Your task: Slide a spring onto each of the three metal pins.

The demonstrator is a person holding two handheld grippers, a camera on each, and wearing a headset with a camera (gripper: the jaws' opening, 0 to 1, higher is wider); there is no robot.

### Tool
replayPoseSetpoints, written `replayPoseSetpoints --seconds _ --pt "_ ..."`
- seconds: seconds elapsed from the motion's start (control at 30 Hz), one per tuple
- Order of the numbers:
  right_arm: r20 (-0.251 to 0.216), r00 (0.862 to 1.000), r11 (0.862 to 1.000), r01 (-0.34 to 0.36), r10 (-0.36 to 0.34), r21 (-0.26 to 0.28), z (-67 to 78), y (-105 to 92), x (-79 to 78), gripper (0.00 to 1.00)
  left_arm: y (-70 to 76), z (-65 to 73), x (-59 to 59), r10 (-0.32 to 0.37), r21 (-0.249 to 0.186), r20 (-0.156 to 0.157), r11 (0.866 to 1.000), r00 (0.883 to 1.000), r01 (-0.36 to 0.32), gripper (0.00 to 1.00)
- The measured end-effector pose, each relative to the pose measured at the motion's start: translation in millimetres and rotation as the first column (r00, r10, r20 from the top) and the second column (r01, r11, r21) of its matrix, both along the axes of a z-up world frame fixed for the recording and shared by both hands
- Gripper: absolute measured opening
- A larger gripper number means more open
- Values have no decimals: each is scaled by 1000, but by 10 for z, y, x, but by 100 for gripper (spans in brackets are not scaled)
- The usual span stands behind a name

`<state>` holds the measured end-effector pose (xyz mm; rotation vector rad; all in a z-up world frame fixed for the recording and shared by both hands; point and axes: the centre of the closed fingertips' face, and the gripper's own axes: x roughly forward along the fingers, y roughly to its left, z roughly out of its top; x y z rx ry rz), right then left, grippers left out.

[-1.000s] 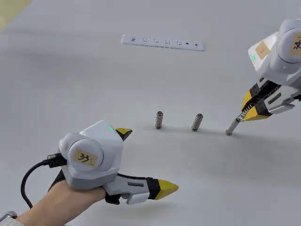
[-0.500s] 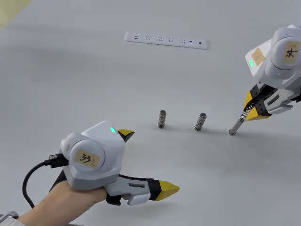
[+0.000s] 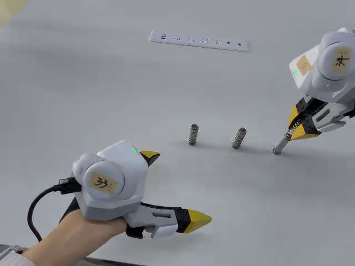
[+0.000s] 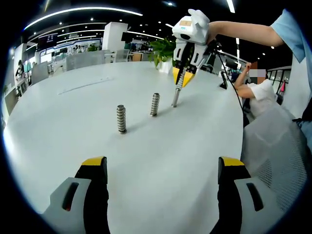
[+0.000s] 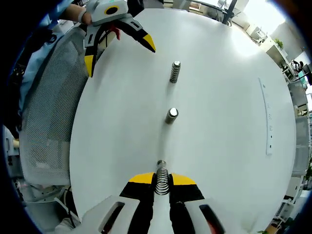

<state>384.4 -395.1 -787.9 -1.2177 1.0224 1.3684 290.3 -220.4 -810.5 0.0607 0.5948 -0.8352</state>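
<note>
Right gripper (image 3: 297,132): upper right of the head view, angled down-left, my jaws clenched on a spring (image 3: 289,134) at the top of the leaning pin (image 3: 279,147).
Left gripper (image 3: 175,188): lower left, jaws spread, holding nothing, my hand (image 3: 72,241) wrapped beneath.
Middle pin (image 3: 239,138), left pin (image 3: 193,134): centre, each wearing a spring.

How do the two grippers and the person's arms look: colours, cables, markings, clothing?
The left gripper and right gripper have rounded white bodies, black jaws with yellow tips, and tan stickers bearing handwritten marks. A black cable leaves the left one, which has a green light. The right arm wears a light blue short sleeve.
</note>
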Motion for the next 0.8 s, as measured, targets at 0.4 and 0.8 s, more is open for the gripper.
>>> replayPoseSetpoints --seconds 0.4,0.8 --pt "-21 1000 1000 -8 8 -21 -196 21 13 8 61 -20 6 13 4 -8 1000 1000 -13 92" --pt "-41 999 999 -13 11 -45 -301 39 -44 8 67 -33 14 17 2 -15 1000 1000 -17 91"
